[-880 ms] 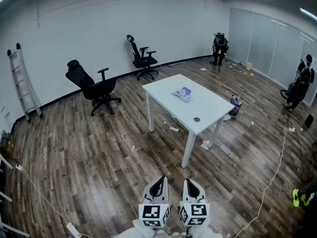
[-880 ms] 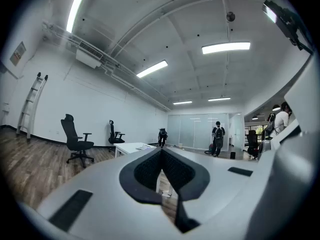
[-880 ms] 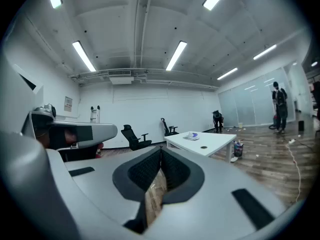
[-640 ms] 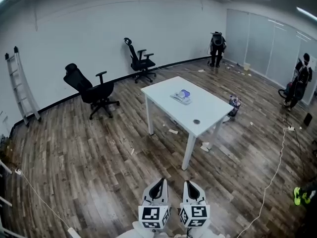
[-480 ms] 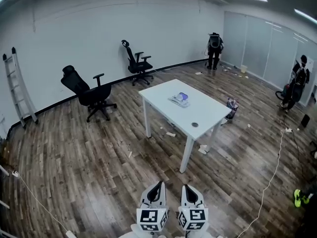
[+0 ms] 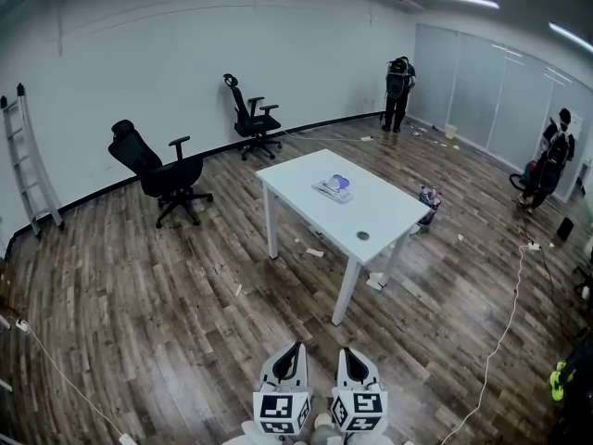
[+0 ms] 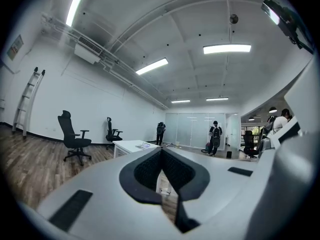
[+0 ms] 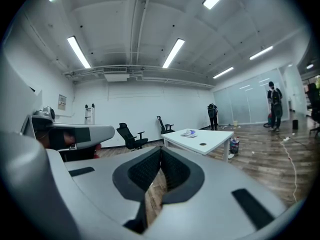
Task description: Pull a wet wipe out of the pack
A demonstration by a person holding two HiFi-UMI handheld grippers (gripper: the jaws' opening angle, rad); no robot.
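"Two grippers are shown side by side, well short of the table's (image 6: pixel 389 219) near corner. How are their jaws set?"

"The left gripper (image 6: pixel 296 347) is seen clenched, its jaws brought together with nothing between them. The right gripper (image 6: pixel 346 350) is clenched likewise, and nothing is grasped by it."

"Where is the wet wipe pack found?"

"The wet wipe pack (image 6: pixel 334 186) is laid flat on the table, toward the table's far end, well apart from both grippers. A small dark round mark (image 6: pixel 362 235) is seen on the table closer to its near end."

"What else is placed about the table?"

"Two office chairs (image 6: pixel 156 170) are stood beyond the table's left side, by the wall – a ladder (image 6: pixel 31 165) is leaned further left. A person (image 6: pixel 398 83) is seen past the table's far end, and a second person (image 6: pixel 554 156) off to the table's right."
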